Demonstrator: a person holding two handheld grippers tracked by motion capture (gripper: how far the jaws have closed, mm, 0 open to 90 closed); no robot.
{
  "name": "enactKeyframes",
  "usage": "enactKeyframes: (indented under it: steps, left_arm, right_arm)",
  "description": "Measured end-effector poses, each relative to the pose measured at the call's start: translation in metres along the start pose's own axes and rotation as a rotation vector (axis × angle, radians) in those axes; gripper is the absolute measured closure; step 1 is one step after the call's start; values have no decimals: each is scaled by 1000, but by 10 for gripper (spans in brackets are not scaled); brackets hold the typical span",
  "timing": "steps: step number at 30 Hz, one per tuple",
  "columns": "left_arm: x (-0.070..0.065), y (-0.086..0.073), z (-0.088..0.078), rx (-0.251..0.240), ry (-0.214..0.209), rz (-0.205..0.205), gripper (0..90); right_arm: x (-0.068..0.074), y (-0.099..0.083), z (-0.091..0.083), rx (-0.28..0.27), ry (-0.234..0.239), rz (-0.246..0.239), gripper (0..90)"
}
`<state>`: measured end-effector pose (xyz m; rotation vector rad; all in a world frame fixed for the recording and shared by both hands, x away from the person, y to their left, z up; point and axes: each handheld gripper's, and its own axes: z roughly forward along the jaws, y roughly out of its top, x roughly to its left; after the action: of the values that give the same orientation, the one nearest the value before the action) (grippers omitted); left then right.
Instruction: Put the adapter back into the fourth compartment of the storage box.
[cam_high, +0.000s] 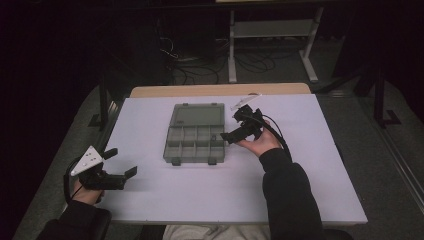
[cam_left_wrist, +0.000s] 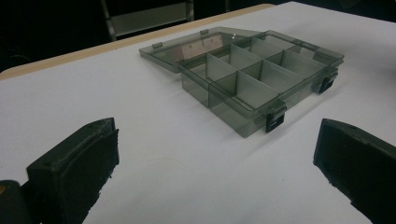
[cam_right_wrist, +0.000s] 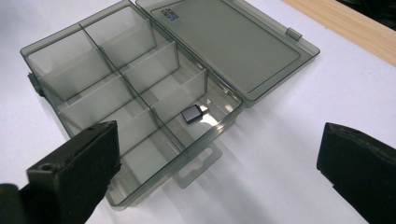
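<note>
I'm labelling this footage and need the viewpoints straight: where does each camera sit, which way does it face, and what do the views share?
High view: above the person's side, looking forward and down on the white table; forearms, left gripper, right gripper show.
Left gripper view: low over the table, facing the latch side of the open compartment box; own jaws apart.
Right gripper view: close above the box's end, where a small dark adapter lies; own jaws apart.
Shared: the box, in all three.

The room was dark. A white table (cam_high: 200, 200) stood in the light, with a strip of wood (cam_high: 220, 90) along its far edge. Behind it, on the grey floor (cam_high: 390, 165), stood a white frame (cam_high: 270, 30) with two legs. Black cables (cam_high: 200, 70) lay tangled beside it.
</note>
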<state>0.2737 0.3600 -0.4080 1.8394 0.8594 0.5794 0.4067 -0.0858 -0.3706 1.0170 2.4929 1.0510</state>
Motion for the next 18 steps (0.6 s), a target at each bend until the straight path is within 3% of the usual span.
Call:
enactKeyframes:
  steps: [18]
  left_arm:
    - [0, 0, 0, 1, 2, -1, 0]
  right_arm:
    - [9, -19, -11, -15, 6, -16, 0]
